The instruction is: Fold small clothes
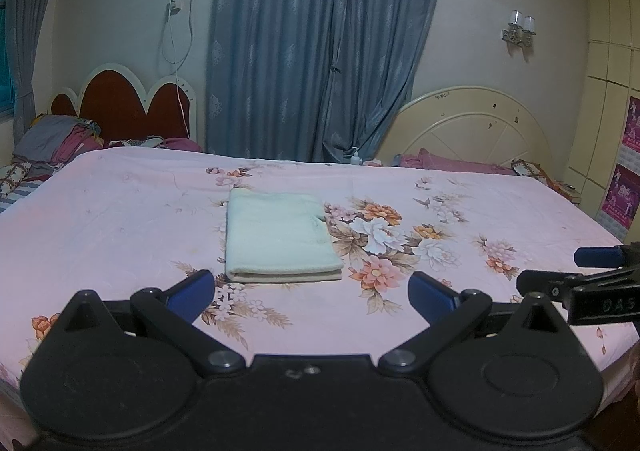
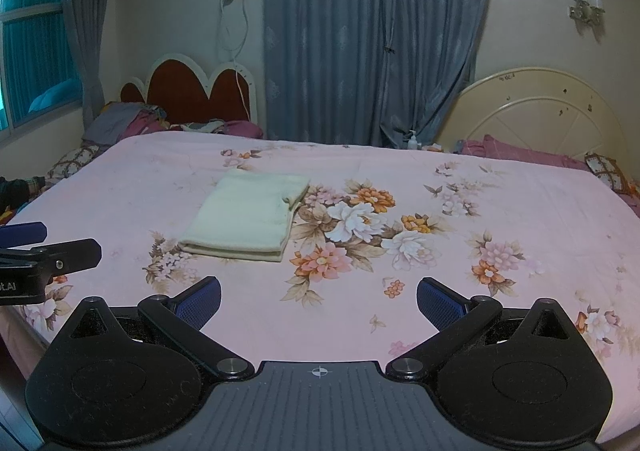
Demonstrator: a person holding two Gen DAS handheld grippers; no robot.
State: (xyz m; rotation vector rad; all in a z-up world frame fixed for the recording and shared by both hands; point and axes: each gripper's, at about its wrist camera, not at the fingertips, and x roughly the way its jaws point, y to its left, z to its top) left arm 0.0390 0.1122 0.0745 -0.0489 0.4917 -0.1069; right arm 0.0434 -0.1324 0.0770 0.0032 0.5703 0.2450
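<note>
A pale cream cloth (image 1: pixel 278 237) lies folded into a neat rectangle on the pink floral bedsheet (image 1: pixel 120 219); it also shows in the right wrist view (image 2: pixel 248 217). My left gripper (image 1: pixel 312 293) is open and empty, held just short of the cloth's near folded edge. My right gripper (image 2: pixel 318 301) is open and empty, nearer the bed's front edge, with the cloth ahead to its left. The right gripper's fingers (image 1: pixel 600 257) show at the right edge of the left wrist view, and the left gripper's fingers (image 2: pixel 24 233) show at the left edge of the right wrist view.
Piled bedding (image 1: pixel 48 147) lies at the far left by a red headboard (image 1: pixel 128 103). A cream headboard (image 1: pixel 476 131) with pink pillows (image 1: pixel 452 163) stands at the far right. A pump bottle (image 1: pixel 355 157) stands before the blue curtains (image 1: pixel 320 43).
</note>
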